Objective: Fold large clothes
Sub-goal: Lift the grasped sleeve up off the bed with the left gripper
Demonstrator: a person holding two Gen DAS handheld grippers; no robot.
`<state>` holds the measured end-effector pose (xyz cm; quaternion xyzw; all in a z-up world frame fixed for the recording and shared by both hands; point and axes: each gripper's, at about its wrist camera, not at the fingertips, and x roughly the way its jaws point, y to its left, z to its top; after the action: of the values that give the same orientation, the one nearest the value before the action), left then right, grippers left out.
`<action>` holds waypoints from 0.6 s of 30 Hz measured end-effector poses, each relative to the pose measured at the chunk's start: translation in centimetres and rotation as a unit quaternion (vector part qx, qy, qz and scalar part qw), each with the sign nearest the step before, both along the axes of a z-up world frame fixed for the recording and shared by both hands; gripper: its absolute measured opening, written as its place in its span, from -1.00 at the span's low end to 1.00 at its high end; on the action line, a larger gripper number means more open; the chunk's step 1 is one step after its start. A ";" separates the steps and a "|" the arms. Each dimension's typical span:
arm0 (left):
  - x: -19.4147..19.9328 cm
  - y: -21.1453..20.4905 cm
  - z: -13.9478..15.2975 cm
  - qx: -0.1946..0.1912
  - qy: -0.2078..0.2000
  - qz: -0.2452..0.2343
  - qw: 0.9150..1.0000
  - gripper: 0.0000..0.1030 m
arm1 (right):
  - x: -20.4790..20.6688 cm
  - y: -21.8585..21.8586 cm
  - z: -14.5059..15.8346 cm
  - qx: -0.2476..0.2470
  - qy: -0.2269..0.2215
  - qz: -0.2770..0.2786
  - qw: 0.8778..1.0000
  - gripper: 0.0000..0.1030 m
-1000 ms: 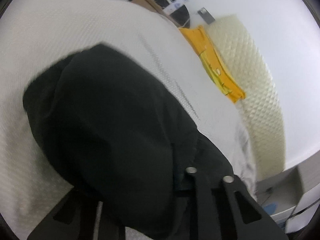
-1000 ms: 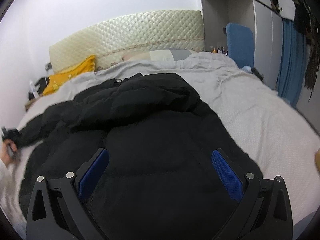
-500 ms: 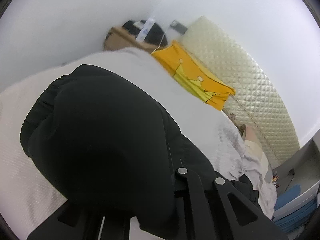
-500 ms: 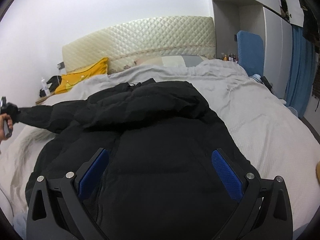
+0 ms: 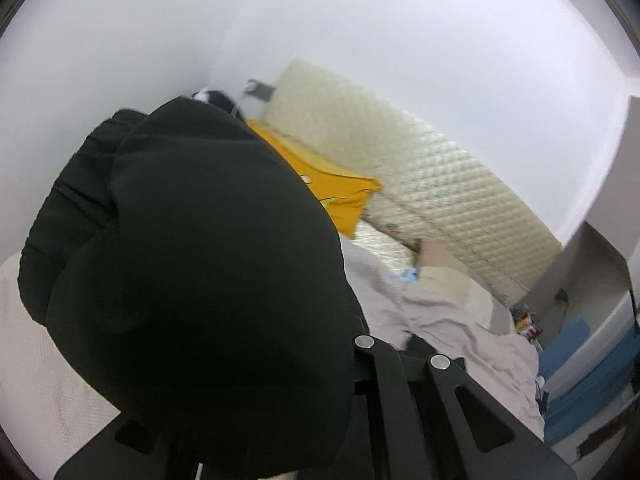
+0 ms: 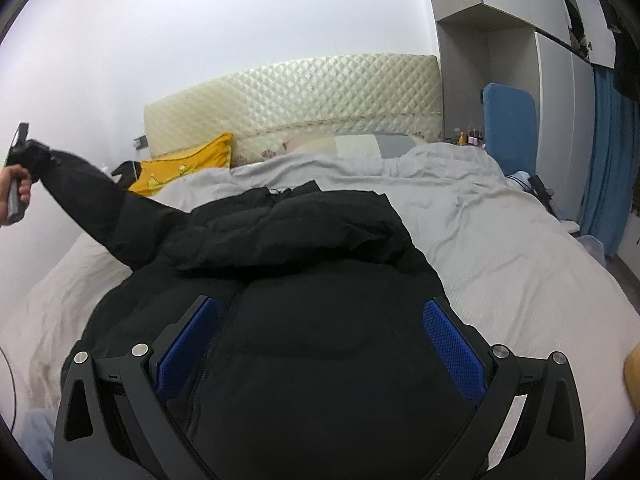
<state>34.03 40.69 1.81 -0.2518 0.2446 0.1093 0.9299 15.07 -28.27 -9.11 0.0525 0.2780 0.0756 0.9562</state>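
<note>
A black padded winter jacket [image 6: 304,280] is spread on the pale grey bedspread [image 6: 500,248]. Its sleeve [image 6: 92,196] is clamped in the left gripper [image 6: 20,160] and held raised; the right gripper [image 6: 320,340] is released, empty, above the body. No fold is completed.

Sleeve [image 6: 92,196] of black jacket [image 6: 304,280]: lay on bed [image 6: 520,264] earlier; lifted well clear, drawn out leftward and upward by left gripper [image 6: 20,148], clamped on cuff.
</note>
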 end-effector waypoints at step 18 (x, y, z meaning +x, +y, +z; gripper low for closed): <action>2.2 -24.8 9.8 0.080 -0.008 -0.118 0.990 -0.84 | -1.5 -5.9 2.0 0.034 -0.053 0.010 0.998 1.00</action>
<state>36.22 15.92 11.63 -0.1470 0.2559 0.0160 0.9553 13.54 -34.19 -7.12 0.0786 0.2251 0.0969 0.9663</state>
